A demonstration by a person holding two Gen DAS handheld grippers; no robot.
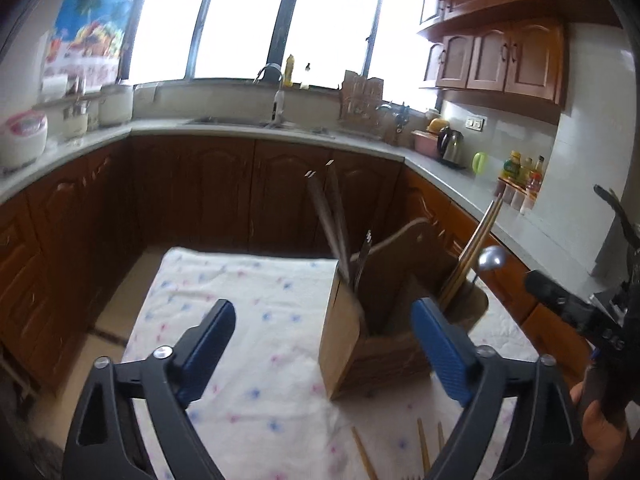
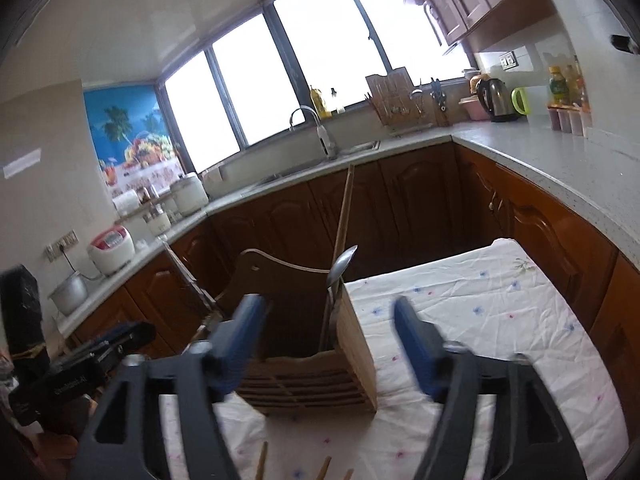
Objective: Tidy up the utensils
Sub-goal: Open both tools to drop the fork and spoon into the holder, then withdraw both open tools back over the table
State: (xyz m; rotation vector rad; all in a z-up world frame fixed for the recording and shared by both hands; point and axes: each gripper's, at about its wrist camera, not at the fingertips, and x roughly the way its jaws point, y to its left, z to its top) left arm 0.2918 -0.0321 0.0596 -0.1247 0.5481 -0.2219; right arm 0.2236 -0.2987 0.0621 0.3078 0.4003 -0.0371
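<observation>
Here the table, draped in a flowered cloth (image 1: pixel 248 304), carries a wooden utensil holder (image 1: pixel 344 344) toward its near middle, and the work appears to sit between two placements. The holder already has several things standing in it: dark chopsticks (image 1: pixel 334 224) on its left side, pale bamboo chopsticks (image 1: pixel 476 240) and a metal spoon (image 1: pixel 493 258) on its right. A curved wooden board (image 2: pixel 256 268) rises behind it. Loose bamboo chopsticks (image 1: pixel 422 446) lie on the cloth at the near edge, just in front of the holder, so the sorting looks only partly done.

The left gripper (image 1: pixel 324 344) hangs above the near side of the holder, jaws spread wide and holding nothing. The right gripper (image 2: pixel 328 344) hovers likewise over the holder's near right corner, also parted and empty.

The next move probably calls for one gripper to dip toward the near edge, line its pads across a loose chopstick, and close firmly; thin sticks lying flat on soft cloth could easily slip or roll.
</observation>
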